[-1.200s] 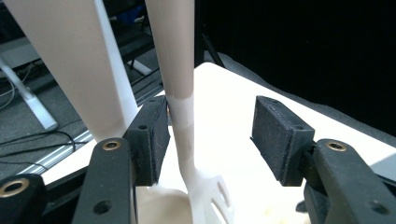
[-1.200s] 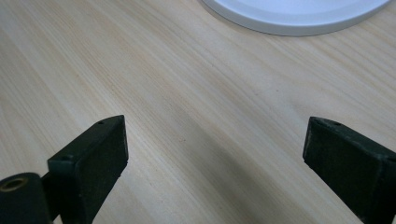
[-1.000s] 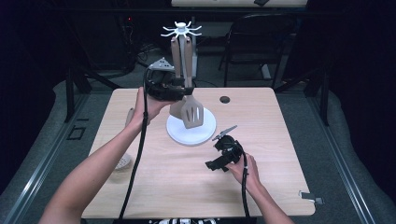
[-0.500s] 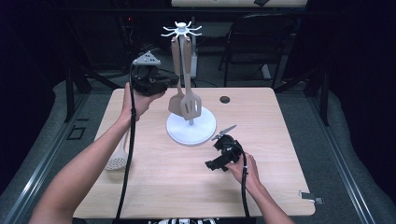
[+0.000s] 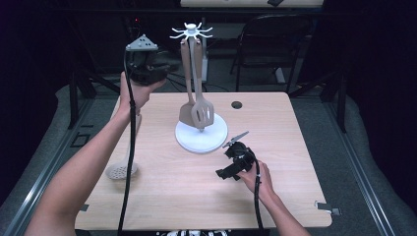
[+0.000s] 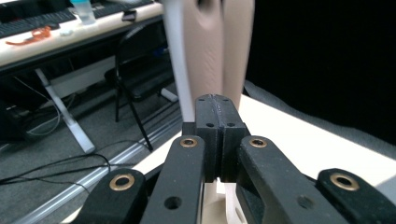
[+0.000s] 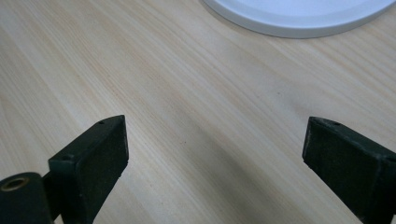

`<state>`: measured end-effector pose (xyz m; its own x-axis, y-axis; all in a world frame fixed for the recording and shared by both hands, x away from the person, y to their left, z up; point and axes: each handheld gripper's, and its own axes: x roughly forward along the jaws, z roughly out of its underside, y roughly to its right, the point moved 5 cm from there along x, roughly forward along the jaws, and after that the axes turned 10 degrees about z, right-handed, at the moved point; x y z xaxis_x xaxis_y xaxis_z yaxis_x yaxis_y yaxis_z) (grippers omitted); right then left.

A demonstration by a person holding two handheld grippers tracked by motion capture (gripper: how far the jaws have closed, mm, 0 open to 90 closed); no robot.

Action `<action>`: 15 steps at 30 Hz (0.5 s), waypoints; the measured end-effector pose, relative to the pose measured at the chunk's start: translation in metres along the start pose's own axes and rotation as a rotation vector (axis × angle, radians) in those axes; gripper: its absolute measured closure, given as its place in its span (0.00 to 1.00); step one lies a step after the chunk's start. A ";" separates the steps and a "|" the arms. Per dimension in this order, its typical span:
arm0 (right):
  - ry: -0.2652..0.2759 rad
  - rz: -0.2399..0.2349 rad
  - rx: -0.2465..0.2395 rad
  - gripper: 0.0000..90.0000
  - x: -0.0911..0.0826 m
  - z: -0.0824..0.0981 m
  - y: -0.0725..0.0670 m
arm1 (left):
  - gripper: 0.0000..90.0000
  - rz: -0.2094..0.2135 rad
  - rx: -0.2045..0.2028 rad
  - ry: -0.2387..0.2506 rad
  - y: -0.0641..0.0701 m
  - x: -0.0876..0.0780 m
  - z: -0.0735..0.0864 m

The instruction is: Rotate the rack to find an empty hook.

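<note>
On the wooden bench (image 5: 162, 196), a white utensil stand (image 5: 201, 135) holds two hanging spatulas (image 5: 198, 110). A skimmer (image 5: 121, 169) lies near left. The left hand-held gripper (image 5: 147, 64), raised far left, is closed and empty. The right hand-held gripper (image 5: 235, 164), low near the stand's base, gapes wide, empty.

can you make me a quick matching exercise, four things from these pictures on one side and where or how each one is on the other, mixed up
Things:
1. slotted turner
2. skimmer
3. left hand-held gripper
4. right hand-held gripper

Place or state:
A. lying flat on the table near its left edge
B. jaws shut, raised beside the utensil stand
C. hanging from the hook ring at the top of the stand
D. jaws open, low over bare wood near the stand's white base

Pairs: 1-C, 2-A, 3-B, 4-D
</note>
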<state>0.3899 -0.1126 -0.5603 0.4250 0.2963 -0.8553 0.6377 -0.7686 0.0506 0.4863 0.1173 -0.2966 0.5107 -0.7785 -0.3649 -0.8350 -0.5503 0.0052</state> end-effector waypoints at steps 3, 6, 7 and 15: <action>-0.005 -0.008 0.001 0.08 0.000 0.001 -0.001 | 1.00 -0.018 0.001 0.014 -0.004 -0.003 -0.008; -0.013 0.000 -0.004 0.08 0.000 0.002 0.001 | 1.00 -0.034 0.004 0.027 -0.007 -0.006 -0.015; 0.001 -0.001 0.009 0.08 0.000 0.001 0.000 | 1.00 -0.038 0.005 0.033 -0.007 -0.007 -0.018; -0.003 0.001 0.008 0.08 0.001 0.001 0.000 | 1.00 -0.069 0.015 0.051 -0.014 -0.006 -0.036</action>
<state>0.3892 -0.1130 -0.5616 0.4240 0.2939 -0.8567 0.6321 -0.7734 0.0475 0.5028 0.1187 -0.2613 0.5771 -0.7533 -0.3156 -0.7999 -0.5992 -0.0326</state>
